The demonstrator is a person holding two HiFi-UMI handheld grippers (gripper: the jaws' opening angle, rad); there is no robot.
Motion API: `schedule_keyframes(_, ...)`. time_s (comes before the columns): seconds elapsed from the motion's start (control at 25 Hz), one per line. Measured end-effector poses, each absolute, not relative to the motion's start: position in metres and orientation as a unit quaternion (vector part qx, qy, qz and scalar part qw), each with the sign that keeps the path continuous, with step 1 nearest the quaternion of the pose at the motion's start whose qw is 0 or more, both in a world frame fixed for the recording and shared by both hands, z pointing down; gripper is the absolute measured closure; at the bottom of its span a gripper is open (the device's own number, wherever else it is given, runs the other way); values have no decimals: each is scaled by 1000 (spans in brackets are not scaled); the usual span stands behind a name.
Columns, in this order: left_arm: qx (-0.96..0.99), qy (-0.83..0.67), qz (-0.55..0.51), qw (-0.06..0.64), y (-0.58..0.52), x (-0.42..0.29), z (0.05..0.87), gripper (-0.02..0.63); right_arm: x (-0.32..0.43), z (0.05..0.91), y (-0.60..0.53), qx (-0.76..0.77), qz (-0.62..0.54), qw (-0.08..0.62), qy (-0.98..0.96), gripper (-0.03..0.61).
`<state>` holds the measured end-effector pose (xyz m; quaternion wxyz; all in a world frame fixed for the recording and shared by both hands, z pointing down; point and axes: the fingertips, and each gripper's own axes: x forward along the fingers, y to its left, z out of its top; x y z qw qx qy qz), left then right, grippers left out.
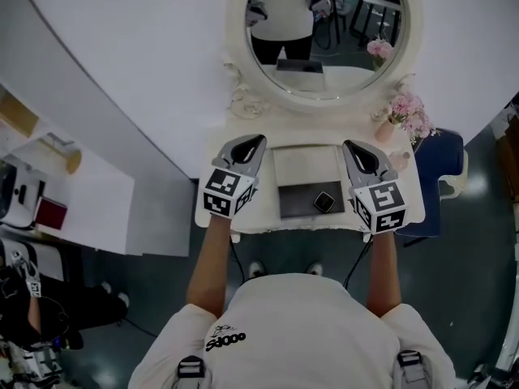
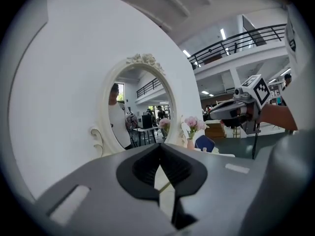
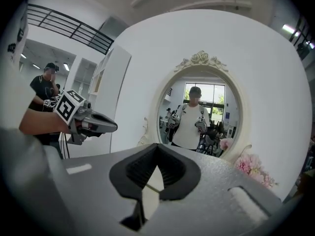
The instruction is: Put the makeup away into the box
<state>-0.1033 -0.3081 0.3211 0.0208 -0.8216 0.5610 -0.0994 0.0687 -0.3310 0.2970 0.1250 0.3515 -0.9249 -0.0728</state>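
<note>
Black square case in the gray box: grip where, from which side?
From above, probably, jaws across two opposite edges. The black case lies flat, turned diamond-wise, in the gray box's near right corner, so the walls likely hinder a side approach. The right gripper is nearer.

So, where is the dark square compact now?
Head view: the dark square compact lies inside the grey box, near its right wall, below the mirror.
</note>
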Motion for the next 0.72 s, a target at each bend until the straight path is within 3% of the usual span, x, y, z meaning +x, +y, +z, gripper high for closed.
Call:
schedule_keyframes(0.36, -806, 574, -90, 113, -285, -123, 247, 595, 44, 254, -316, 358, -131, 109, -918, 577)
schedule_keyframes(0.72, -806, 570, -86, 133, -270, -126, 228, 595, 35, 242, -302, 362, -143, 105, -915, 577)
